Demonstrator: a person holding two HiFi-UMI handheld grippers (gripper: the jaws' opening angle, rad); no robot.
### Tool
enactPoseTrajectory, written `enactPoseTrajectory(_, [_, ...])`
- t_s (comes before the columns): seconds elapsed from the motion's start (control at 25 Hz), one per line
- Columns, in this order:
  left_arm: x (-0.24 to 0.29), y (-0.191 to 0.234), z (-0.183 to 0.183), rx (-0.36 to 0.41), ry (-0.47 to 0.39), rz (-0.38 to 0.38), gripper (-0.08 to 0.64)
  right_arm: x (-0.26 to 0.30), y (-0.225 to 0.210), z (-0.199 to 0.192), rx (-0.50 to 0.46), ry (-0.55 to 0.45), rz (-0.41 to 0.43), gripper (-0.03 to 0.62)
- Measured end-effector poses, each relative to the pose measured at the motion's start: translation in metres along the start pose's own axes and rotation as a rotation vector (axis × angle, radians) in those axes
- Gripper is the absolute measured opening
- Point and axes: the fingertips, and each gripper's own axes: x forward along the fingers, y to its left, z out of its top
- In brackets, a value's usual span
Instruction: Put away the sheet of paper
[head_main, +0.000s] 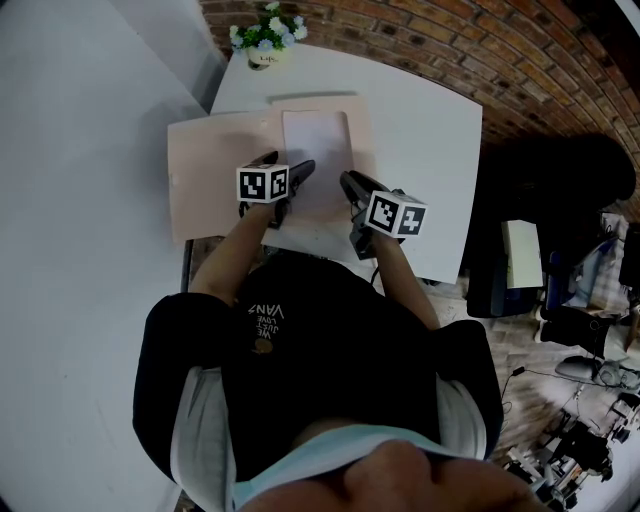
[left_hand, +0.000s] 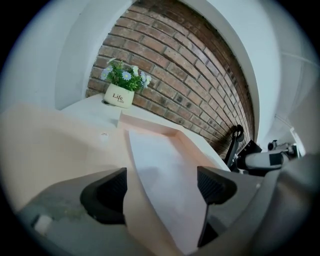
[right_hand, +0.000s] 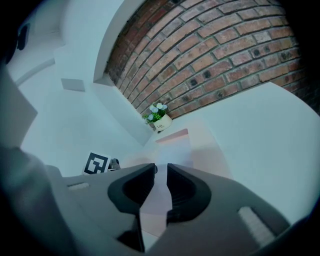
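A white sheet of paper (head_main: 315, 140) lies on an open pale pink folder (head_main: 210, 170) on the white table (head_main: 430, 150). My left gripper (head_main: 290, 185) hovers over the sheet's near left part, open, with nothing between its jaws; under them show the sheet (left_hand: 165, 175) and the folder (left_hand: 60, 145). My right gripper (head_main: 350, 185) sits at the sheet's right edge. In the right gripper view its jaws (right_hand: 161, 187) stand almost together with a thin paper edge in the slit, and the sheet (right_hand: 175, 152) runs on ahead.
A small pot of flowers (head_main: 265, 40) stands at the table's far edge by the brick wall. It also shows as a pot (left_hand: 120, 92) in the left gripper view. Dark furniture (head_main: 560, 200) and floor clutter lie to the right of the table. A white wall runs along the left.
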Motion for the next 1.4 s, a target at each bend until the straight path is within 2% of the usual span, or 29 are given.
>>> enactPoseTrajectory(0.16, [-0.006,0.001,0.002,0.013,-0.005,-0.01,0.44,0.002,0.005,-0.001,-0.009,-0.002,0.001,0.077])
enactPoseTrajectory(0.44, [-0.019,0.005,0.009,-0.014,-0.049,-0.033,0.439,0.008,0.013,-0.002,-0.016,-0.007,0.006,0.06])
enactPoseTrajectory(0.68, [-0.027,0.012,0.009,-0.026,-0.062,-0.04,0.397,0.012,0.02,-0.001,-0.028,-0.012,0.005,0.048])
enactPoseTrajectory(1.0, [-0.039,0.01,0.016,-0.034,-0.102,-0.084,0.29,0.014,0.025,0.0,-0.05,-0.025,-0.007,0.031])
enactPoseTrajectory(1.2, [-0.049,0.009,0.029,0.008,-0.147,-0.077,0.227,0.014,0.03,0.004,-0.061,-0.027,-0.004,0.021])
enactPoseTrajectory(1.4, [-0.056,0.012,0.033,0.012,-0.172,-0.075,0.176,0.016,0.034,0.007,-0.072,-0.04,0.002,0.005])
